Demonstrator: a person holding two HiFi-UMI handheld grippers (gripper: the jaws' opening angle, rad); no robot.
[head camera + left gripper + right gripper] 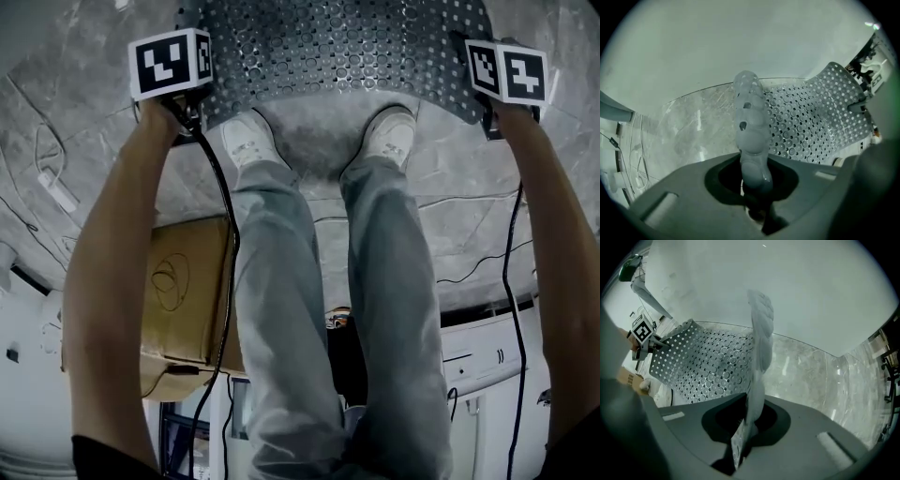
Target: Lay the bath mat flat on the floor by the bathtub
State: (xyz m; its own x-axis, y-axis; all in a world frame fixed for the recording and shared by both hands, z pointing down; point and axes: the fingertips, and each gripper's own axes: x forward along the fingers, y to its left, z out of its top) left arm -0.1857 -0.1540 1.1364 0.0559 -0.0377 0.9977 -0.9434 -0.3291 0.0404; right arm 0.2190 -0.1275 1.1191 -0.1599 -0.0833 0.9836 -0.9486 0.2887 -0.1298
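Now the grey perforated rubber bath mat (347, 47) is seen stretched between both grippers, just beyond the toes of the white shoes (248, 141) on the grey marbled floor (84, 131). One corner fold is pinched in the fingers of the left gripper (754, 185) and rises out of them edge-on. The opposite corner is clamped thin in the fingers of the right gripper (746, 427). Between them the sheet is bowed, its near edge curving in front of the feet. Open floor is left on either side of the mat, bounded ahead by a plain white curved wall (740, 42). A brown cardboard box (183, 291) is found beside the person's left leg, well apart from the mat, and a black cable (225, 216) is trailed past it. The mat's far edge is cut off at the top of the head view. Whether its middle touches the floor cannot be made out. The finger pads themselves are masked by the mat's folds.
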